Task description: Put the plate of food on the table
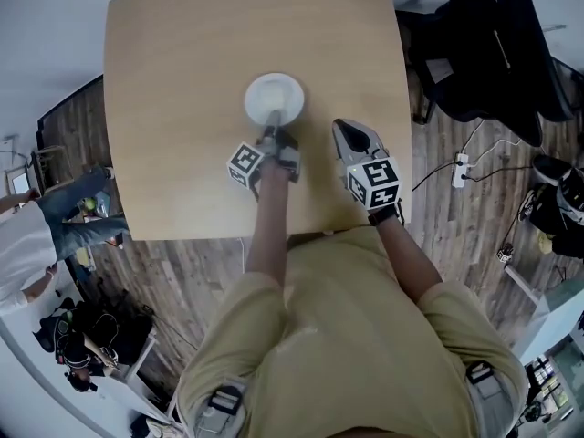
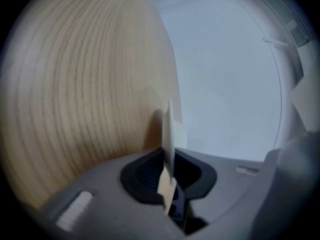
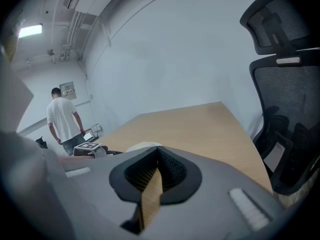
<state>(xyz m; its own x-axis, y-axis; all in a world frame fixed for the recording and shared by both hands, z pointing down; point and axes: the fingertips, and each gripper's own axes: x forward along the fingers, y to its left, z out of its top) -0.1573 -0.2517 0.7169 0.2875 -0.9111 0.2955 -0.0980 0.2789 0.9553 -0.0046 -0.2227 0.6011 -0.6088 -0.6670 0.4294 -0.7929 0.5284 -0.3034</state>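
The left gripper (image 1: 274,135) is clenched on the near rim of the round white plate (image 1: 274,97), which lies level near the middle of the wooden table (image 1: 173,117); whether it touches the top I cannot tell. Bare wood surrounds the plate, every table edge well apart from it. The right gripper (image 1: 350,137), jaws together on nothing, sits just beside the left one.
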